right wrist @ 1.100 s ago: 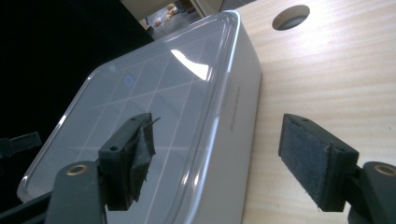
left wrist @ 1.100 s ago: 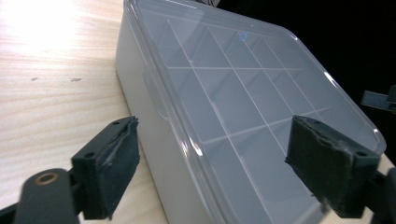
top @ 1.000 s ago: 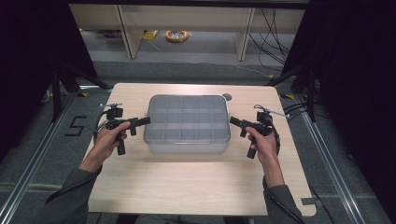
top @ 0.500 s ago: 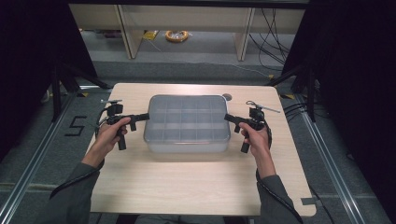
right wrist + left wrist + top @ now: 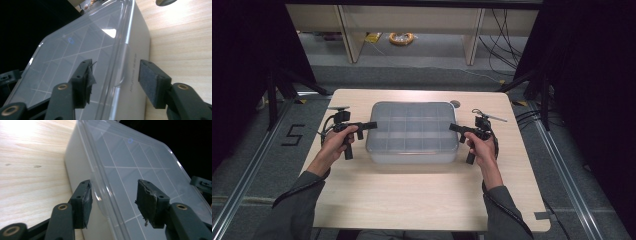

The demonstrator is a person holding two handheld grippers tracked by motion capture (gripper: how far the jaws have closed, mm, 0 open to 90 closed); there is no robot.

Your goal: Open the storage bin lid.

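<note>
- Right now one clear plastic compartment box [image 5: 412, 131], lid shut, sits on the wooden table [image 5: 422, 200], around the middle and toward the far half, with its long sides running left to right.
- At its left end the left gripper [image 5: 371, 125] points inward. In the left gripper view the two black jaws stand spread apart, with the rim of the lid [image 5: 140, 167] running up between them: one pad on the side of the box's white wall and the bare tabletop, the other over the lid's top. Neither pad looks pressed against the plastic, so nothing is grasped.
- At the right end the right gripper [image 5: 453, 127] mirrors that. In the right gripper view its jaws are likewise parted, straddling the lid's edge, one pad over the clear top and one out beside the wall, above the wood. Loose, not clamping.
- Counting: one box, two grippers, two hands. The left hand [image 5: 337, 145] and right hand [image 5: 482, 147] each wrap a handle, forearms in grey sleeves coming in from the near edge.
- Through the lid I can make out a grid of dividers, roughly four columns by three rows; whether the cells hold anything I cannot tell.
- One small round grey disc [image 5: 455, 104] lies on the table just past the box's far right corner, apart from it.
</note>
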